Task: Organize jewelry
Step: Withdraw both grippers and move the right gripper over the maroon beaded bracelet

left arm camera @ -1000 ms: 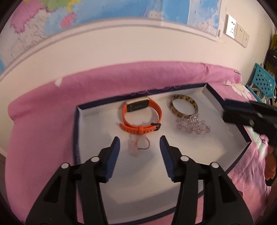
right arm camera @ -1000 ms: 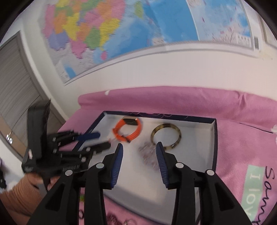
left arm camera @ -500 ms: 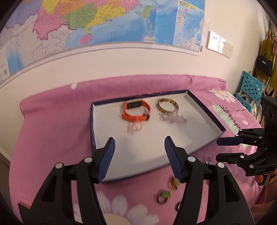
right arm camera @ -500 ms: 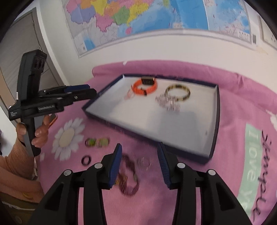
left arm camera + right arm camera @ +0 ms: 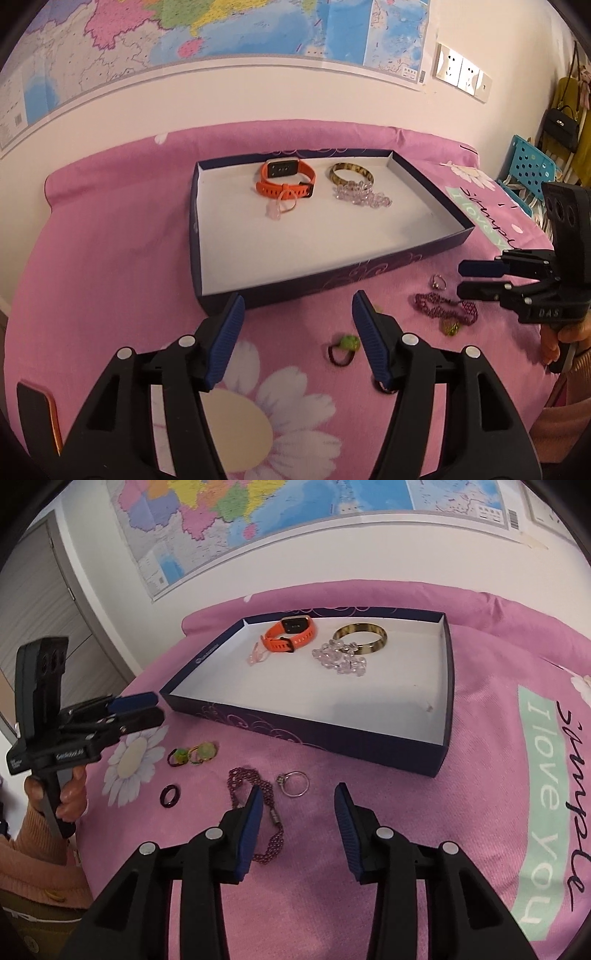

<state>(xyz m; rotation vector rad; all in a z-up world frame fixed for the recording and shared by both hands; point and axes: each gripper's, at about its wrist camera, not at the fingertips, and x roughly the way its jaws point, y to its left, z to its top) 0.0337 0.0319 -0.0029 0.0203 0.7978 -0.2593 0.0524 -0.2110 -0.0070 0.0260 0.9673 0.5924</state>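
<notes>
Pink bedding (image 5: 480, 738) printed with white daisies covers the surface, with a large map (image 5: 221, 29) on the wall behind. On the bedding sits a shallow dark blue box (image 5: 332, 734) with a white inside and pale swirls on its outer wall.

The left gripper (image 5: 295, 332) hangs above the cloth just before the box's near wall, its jaws spread apart with nothing between them and touching nothing. The right gripper (image 5: 297, 812) hovers over the loose jewelry outside the box, its jaws parted and empty; the purple beaded bracelet (image 5: 258, 805) lies partly under its left finger in this view, but whether they touch cannot be told.

Inside the box, at the far end, lie an orange watch band (image 5: 291, 633), a tortoise-pattern bangle (image 5: 364, 638), a clear crystal bracelet (image 5: 340, 659) touching the bangle, and a small pink ring (image 5: 256, 657) just beside the watch. On the cloth in front of the box lie a thin silver ring (image 5: 293, 784), a dark ring (image 5: 170, 795), and two green and yellow rings (image 5: 192, 755) side by side.

A mint patch on the bedding reads "simple I love you" (image 5: 546, 805). The right gripper's body, seen from the left camera, carries letters that look like "DAS".
</notes>
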